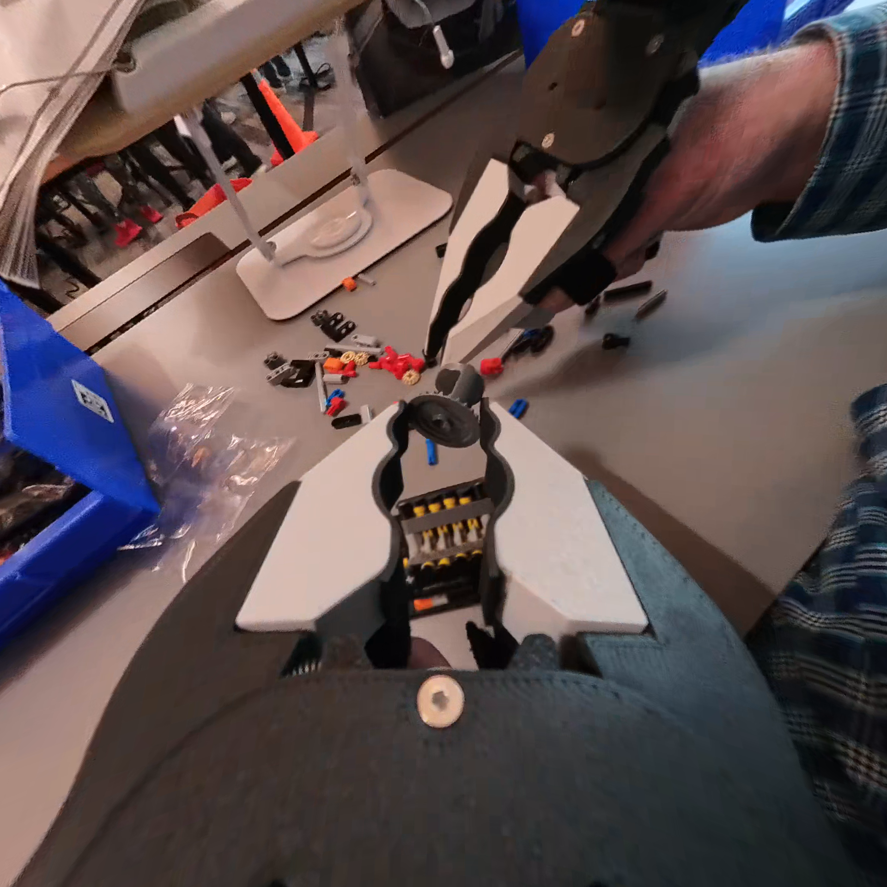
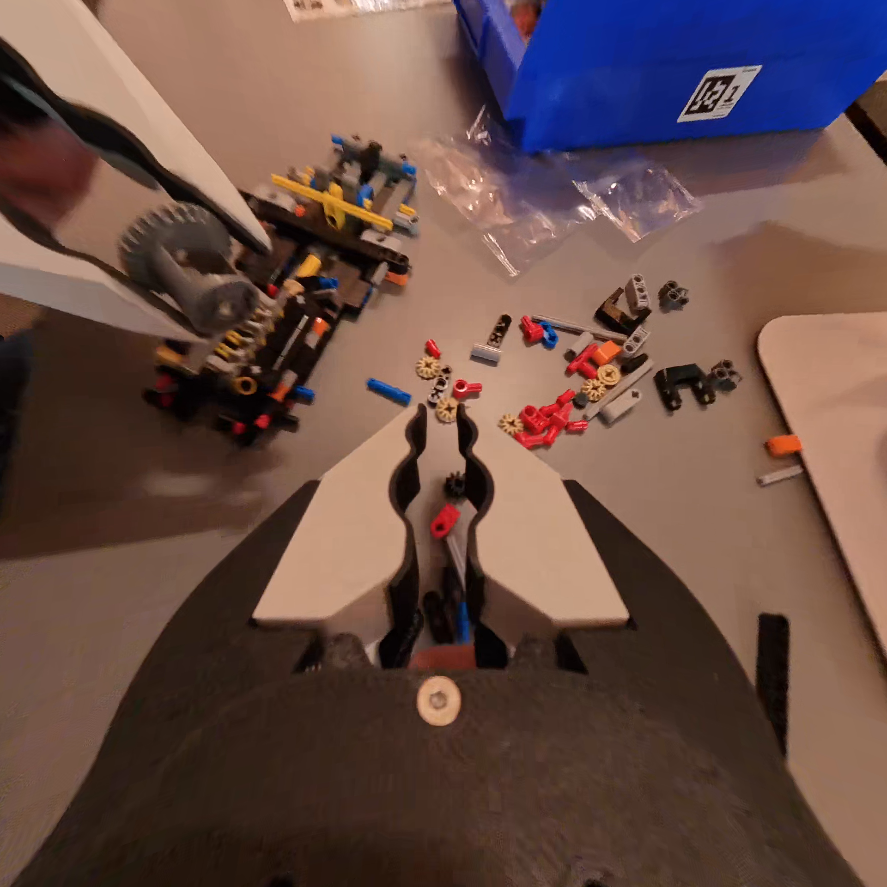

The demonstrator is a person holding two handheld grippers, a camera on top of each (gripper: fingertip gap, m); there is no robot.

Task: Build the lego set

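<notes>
My left gripper point(image 1: 444, 413) is shut on a dark grey gear assembly point(image 1: 449, 425), held above the part-built Lego chassis point(image 1: 444, 542) of black, yellow and blue pieces. In the right wrist view the same gripper point(image 2: 216, 288) holds the gear assembly point(image 2: 177, 240) over the chassis point(image 2: 326, 269) at the left. My right gripper point(image 2: 441, 413) is narrowly open and empty, low over a tan gear point(image 2: 446, 410) at the edge of the loose parts pile point(image 2: 576, 384). It also shows in the left wrist view point(image 1: 430, 359), tips down among the red and tan pieces point(image 1: 393, 365).
A blue bin point(image 2: 648, 72) stands at the back, also seen in the left wrist view point(image 1: 62, 456), with crumpled plastic bags point(image 2: 552, 192) beside it. A white stand base point(image 2: 840, 408) lies to the right of the pile. A hand in a plaid sleeve point(image 1: 744, 144) holds the right gripper. The grippers' ends are close to 8 cm from one another.
</notes>
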